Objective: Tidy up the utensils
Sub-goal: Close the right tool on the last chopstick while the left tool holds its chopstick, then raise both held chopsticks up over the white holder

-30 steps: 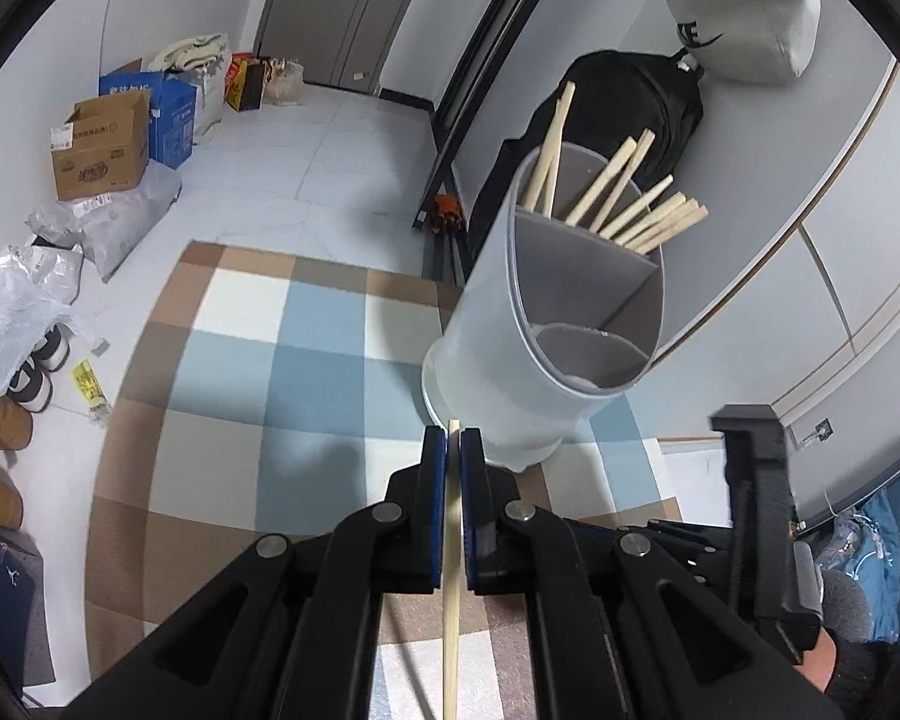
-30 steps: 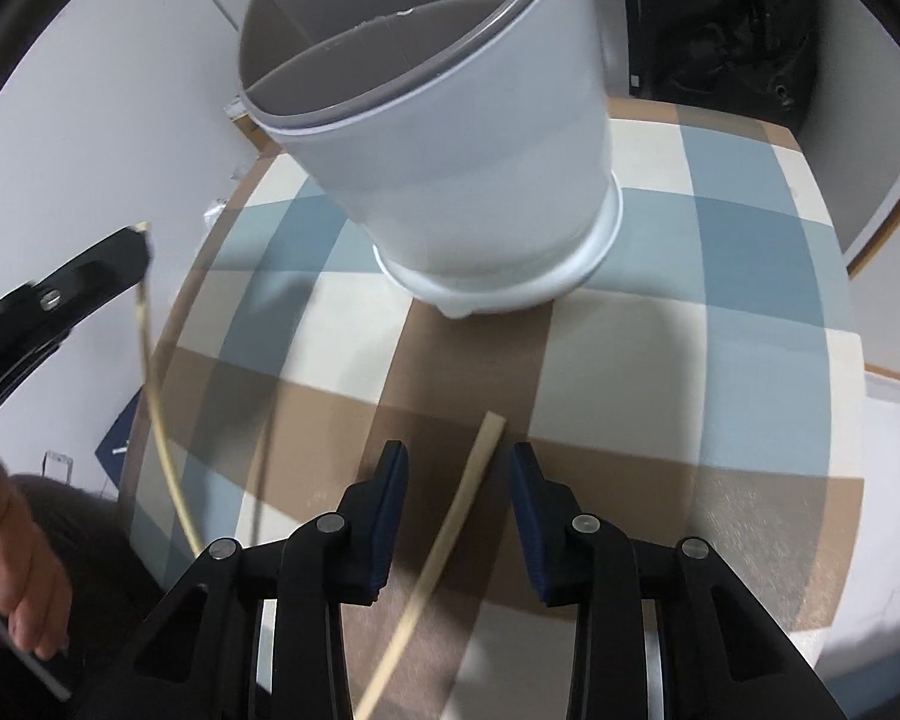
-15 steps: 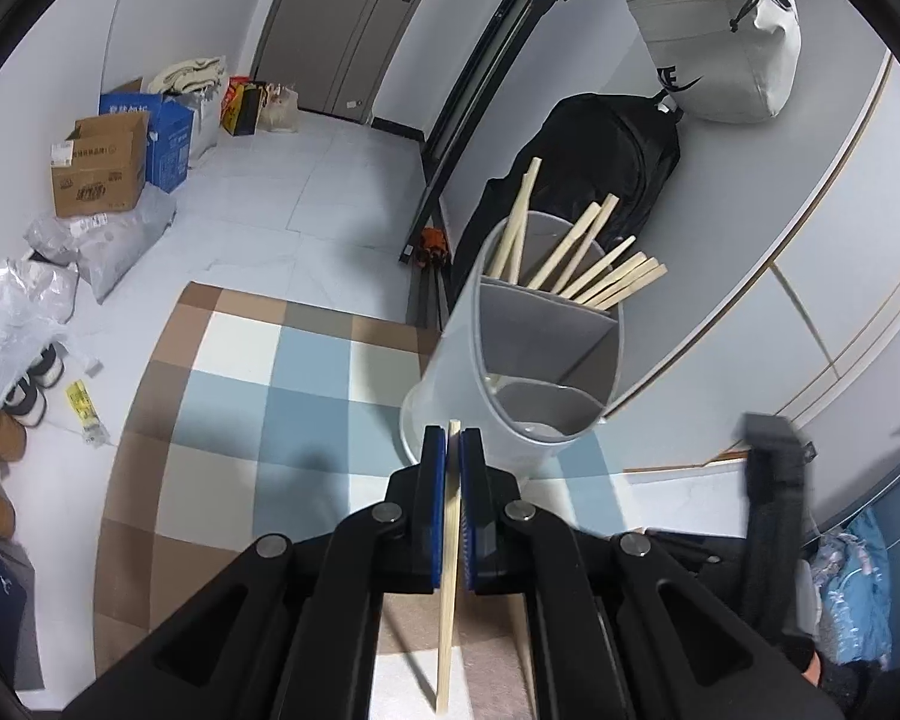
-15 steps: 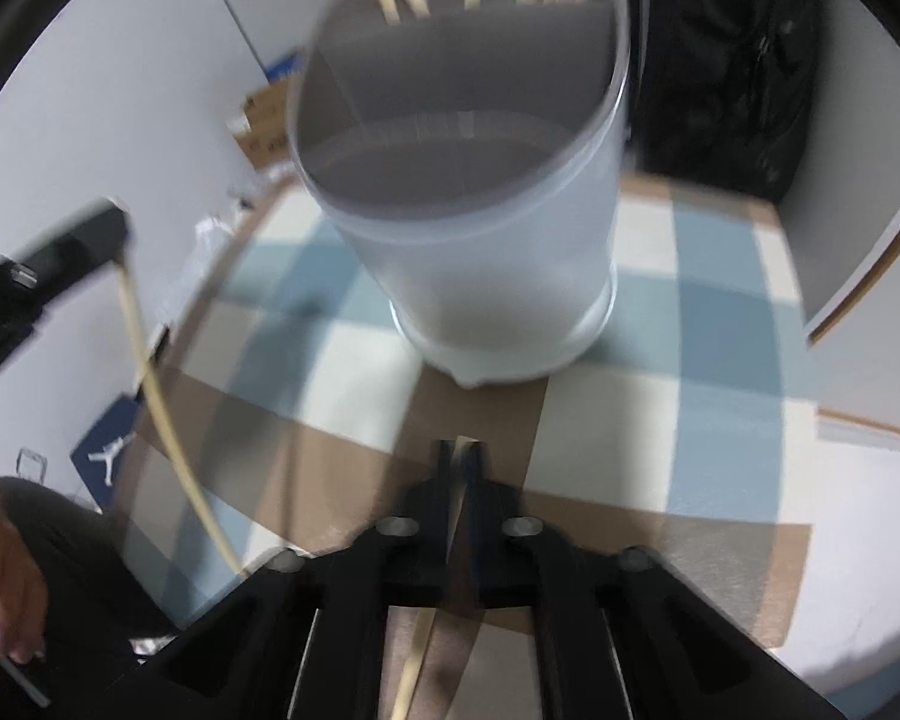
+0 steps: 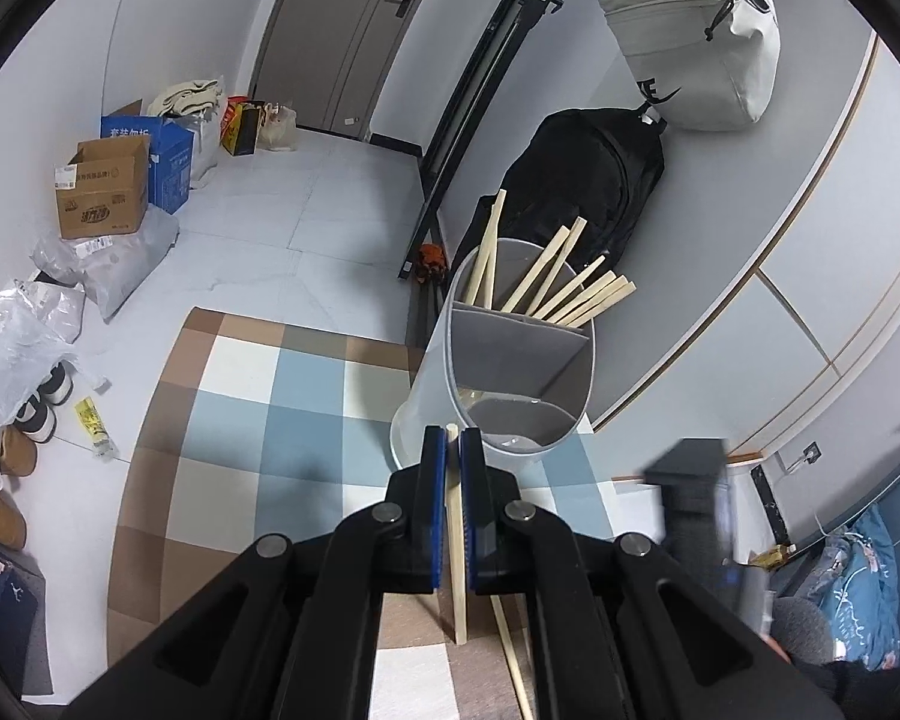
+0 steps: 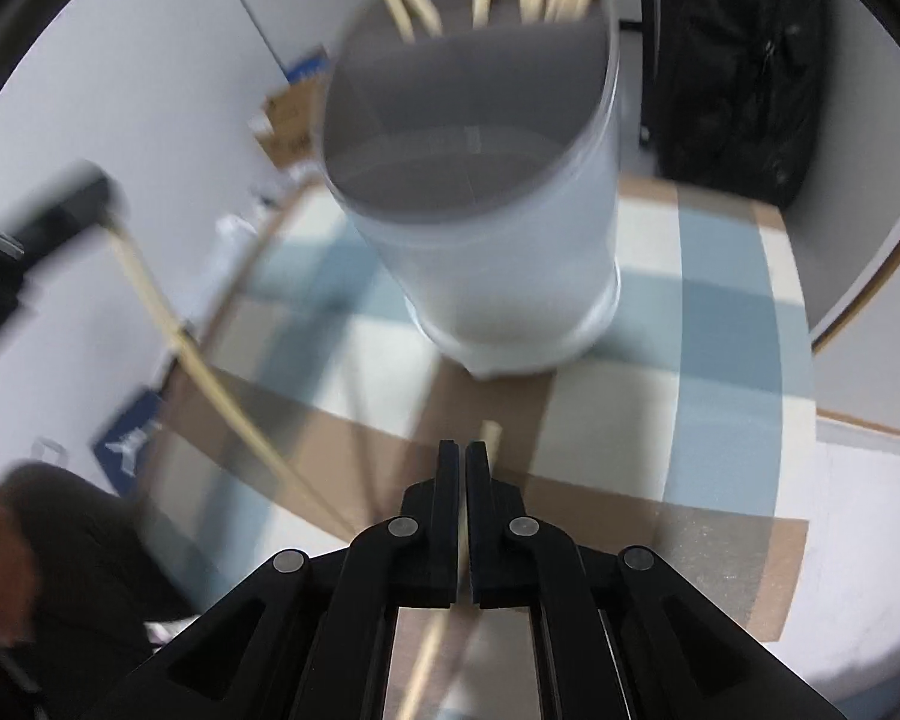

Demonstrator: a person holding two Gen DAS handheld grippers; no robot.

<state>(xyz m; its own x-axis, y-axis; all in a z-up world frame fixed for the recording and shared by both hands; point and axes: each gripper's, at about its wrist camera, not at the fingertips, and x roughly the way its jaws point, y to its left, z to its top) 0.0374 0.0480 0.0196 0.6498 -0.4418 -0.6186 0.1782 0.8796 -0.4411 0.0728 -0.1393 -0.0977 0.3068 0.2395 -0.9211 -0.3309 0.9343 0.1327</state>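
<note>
Both grippers clamped on a chopstick each: left gripper [image 5: 453, 441] and right gripper [image 6: 464, 456]. Divided utensil holder [image 5: 444, 372] stands at 12 o'clock, w/ chopsticks [image 5: 576, 294] in the far compartment. Lift tips above rim, tilt upright, release there

My left gripper [image 5: 453, 441] is matte black plastic — blue pads line its fingers [image 5: 435, 498]. Silver screws dot the linkages. My right gripper [image 6: 465, 456] looks alike — all black.

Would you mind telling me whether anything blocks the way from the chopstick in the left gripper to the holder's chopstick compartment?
Nothing visible blocks the chopstick; only the holder's near rim and divider must be cleared.
</note>
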